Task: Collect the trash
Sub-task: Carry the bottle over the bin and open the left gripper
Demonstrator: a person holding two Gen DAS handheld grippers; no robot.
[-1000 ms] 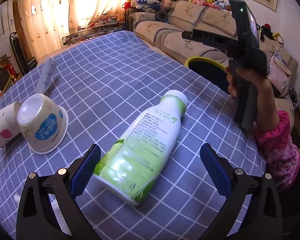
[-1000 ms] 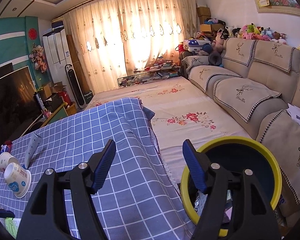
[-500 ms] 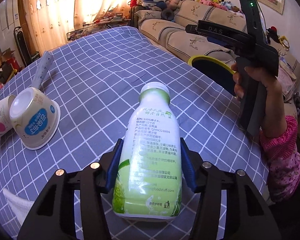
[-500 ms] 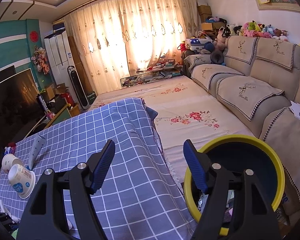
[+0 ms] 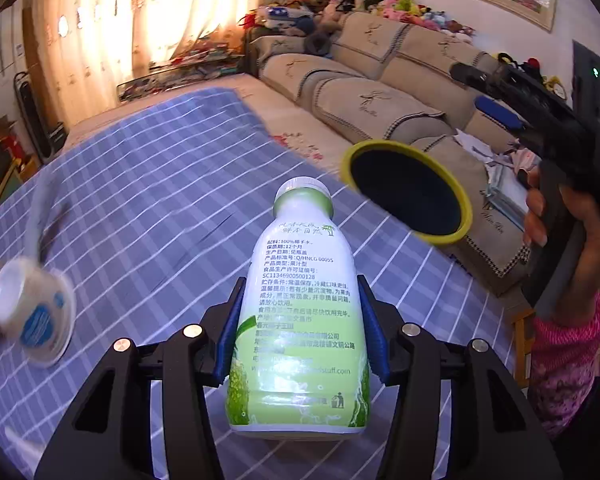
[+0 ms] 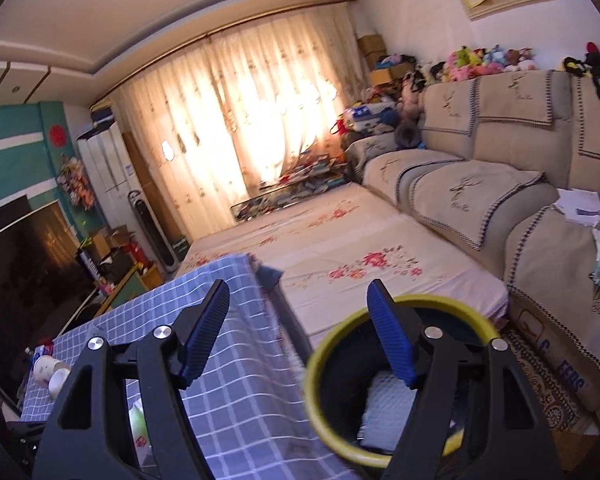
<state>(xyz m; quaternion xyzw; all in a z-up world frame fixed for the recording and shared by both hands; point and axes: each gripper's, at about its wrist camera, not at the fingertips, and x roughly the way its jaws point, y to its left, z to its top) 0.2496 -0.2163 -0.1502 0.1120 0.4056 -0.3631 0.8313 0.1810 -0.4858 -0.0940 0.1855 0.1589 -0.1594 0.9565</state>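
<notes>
My left gripper (image 5: 298, 332) is shut on a white and green plastic bottle (image 5: 300, 304) and holds it above the blue checked tablecloth (image 5: 148, 200), cap pointing away. A yellow-rimmed black trash bin (image 5: 408, 196) stands beyond the table's right edge. My right gripper (image 6: 298, 332) is open and empty, held in the air over the table edge and the bin (image 6: 324, 400); it also shows in the left wrist view (image 5: 532, 120). The bin holds some white trash (image 6: 388, 404).
An overturned yogurt cup (image 5: 32, 312) and a grey tube (image 5: 40, 208) lie on the table at the left. Paper cups (image 6: 50, 372) show at the table's far end. A beige sofa (image 6: 480, 184) and a floral mat (image 6: 340, 248) lie beyond the table.
My left gripper closed on the lying bottle and lifted it off the table, turning toward the bin. My right gripper tilted upward and shifted a little.
</notes>
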